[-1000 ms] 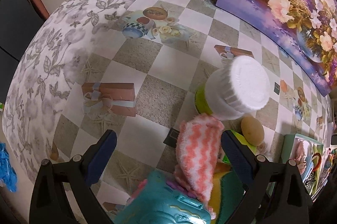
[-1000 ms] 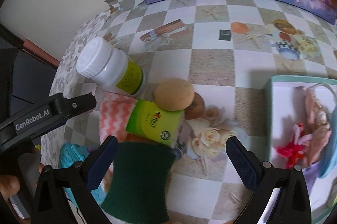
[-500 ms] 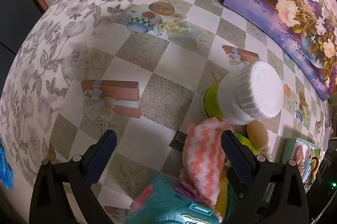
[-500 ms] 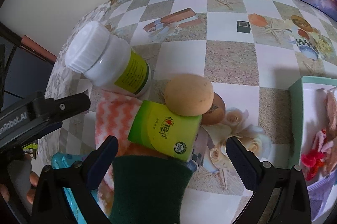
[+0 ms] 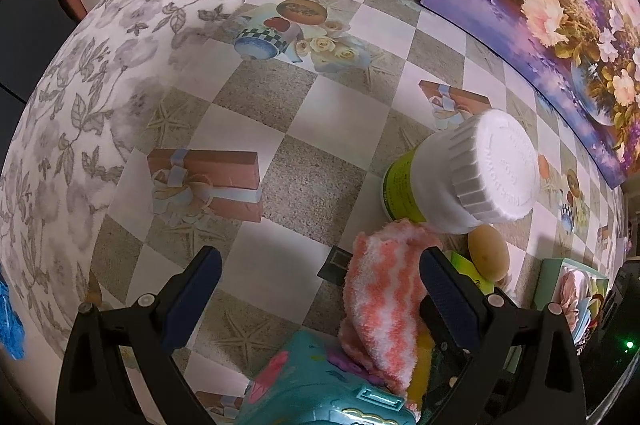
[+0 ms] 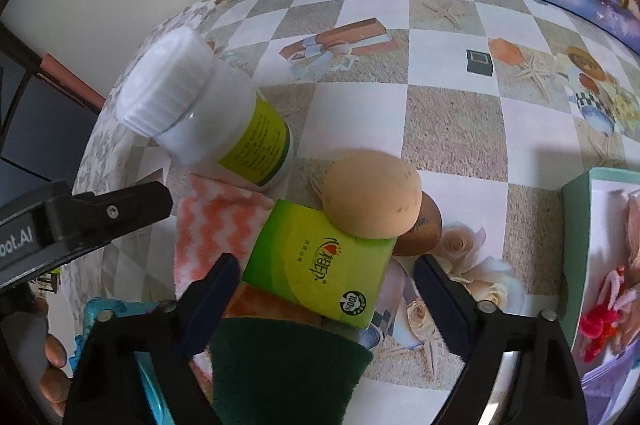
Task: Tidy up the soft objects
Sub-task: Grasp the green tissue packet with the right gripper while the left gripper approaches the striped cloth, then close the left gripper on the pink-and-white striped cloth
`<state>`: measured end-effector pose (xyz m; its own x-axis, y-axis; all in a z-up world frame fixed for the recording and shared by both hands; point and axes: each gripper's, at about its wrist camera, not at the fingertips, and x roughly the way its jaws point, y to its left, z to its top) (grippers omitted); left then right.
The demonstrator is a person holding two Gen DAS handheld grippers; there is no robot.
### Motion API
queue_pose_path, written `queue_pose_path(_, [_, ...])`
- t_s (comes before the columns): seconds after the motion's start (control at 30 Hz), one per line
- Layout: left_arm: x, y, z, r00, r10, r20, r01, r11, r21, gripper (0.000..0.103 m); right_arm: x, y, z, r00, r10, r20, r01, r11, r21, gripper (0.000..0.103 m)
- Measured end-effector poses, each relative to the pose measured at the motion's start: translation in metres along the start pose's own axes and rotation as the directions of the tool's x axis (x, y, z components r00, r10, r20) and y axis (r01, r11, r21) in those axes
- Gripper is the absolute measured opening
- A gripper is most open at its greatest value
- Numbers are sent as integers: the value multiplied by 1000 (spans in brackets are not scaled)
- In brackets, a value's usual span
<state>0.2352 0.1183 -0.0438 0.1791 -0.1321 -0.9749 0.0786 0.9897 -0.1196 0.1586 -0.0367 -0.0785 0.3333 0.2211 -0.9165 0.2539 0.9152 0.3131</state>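
A pink-and-white zigzag cloth (image 5: 380, 301) lies in a pile on the checked tablecloth; it also shows in the right wrist view (image 6: 212, 229). A dark green sponge (image 6: 284, 369) with an orange-yellow layer lies nearest me. A green tissue pack (image 6: 320, 265) rests on the pile with a tan egg-shaped ball (image 6: 372, 193) on it. My left gripper (image 5: 316, 289) is open, its right finger beside the cloth. My right gripper (image 6: 324, 293) is open, its jaws either side of the tissue pack and the sponge.
A white bottle (image 5: 464, 173) with a green label stands behind the pile. A teal toy (image 5: 324, 385) lies at the near edge. A mint-rimmed box (image 6: 580, 237) holding soft items sits at the right. A flower painting (image 5: 560, 5) leans at the back.
Both grippers have moved forward and lower toward the pile. The right gripper now has the tissue pack and sponge between its open jaws. Nothing was grasped.
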Motion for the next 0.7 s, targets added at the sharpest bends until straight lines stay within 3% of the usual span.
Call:
queue_pose_path(0.1, [1,-1,0,1000,2,-2,-2,1000,3,99,0,2,0,1000,13,-1,-13,1000,0,75])
queue_pose_path(0.7, [7,-24,-3,1000,7,-19,-5,998,65,99,-34,-25,3,1000,8,14,-9,999,44,74])
